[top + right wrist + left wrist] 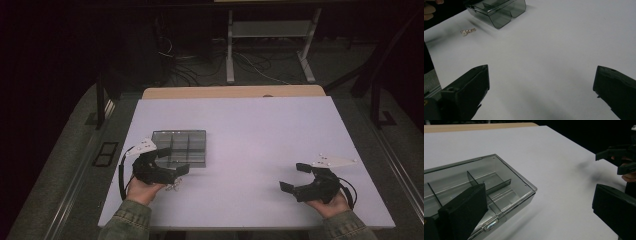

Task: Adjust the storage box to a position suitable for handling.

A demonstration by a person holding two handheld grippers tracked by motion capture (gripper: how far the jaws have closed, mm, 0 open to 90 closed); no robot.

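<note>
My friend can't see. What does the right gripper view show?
The right gripper, jaws wide open, hovers over a white table. Far off sit a smoky clear compartment box and a small metal trinket.

From my high view, the bench (260, 125) carries a pale, matte white sheet across most of its top; a strip of bare light wood (232, 92) shows along its far edge, at upper centre of the frame. Beyond it I see a white metal frame (270, 45) with two legs standing on grey floor (200, 75), with loose cables (250, 65) trailing beneath it. Dark rails (375, 95) stand at upper right, a dark post (100, 105) at left. The room behind is unlit and near black. Lighting on the bench is even and dim.
</note>
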